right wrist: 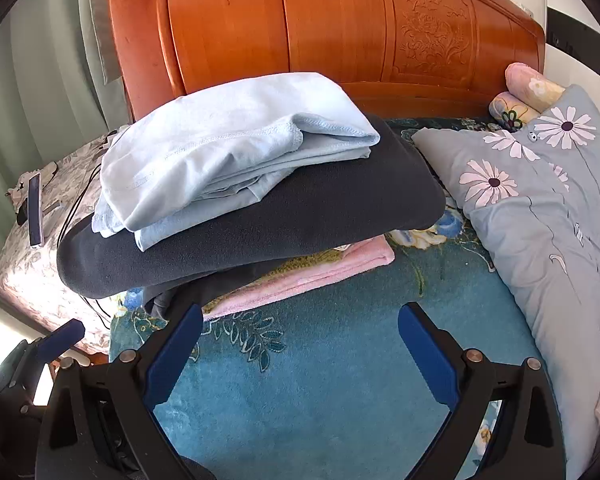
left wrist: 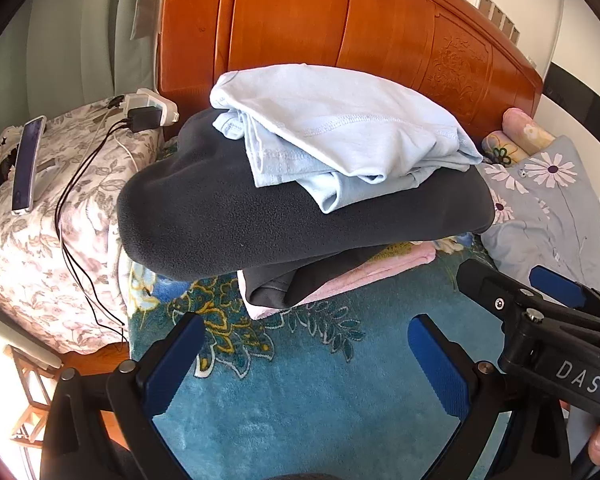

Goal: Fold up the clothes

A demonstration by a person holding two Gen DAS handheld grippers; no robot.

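The folded light-blue garment (left wrist: 340, 128) lies on top of the grey fleece (left wrist: 220, 220), which rests on a pink cloth (right wrist: 320, 268): a stack at twelve o'clock, before the headboard (left wrist: 300, 20), likely to keep finished pieces together. The left gripper (left wrist: 306, 368) and right gripper (right wrist: 300, 356) gape wide, holding nothing, above the teal blanket (right wrist: 320, 380). No containers show.

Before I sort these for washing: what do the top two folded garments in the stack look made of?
Light blue garment: thin, matte cotton-like jersey, with stitched hems showing. Dark grey garment: thick, fuzzy fleece by its napped surface. Both judged by look only.
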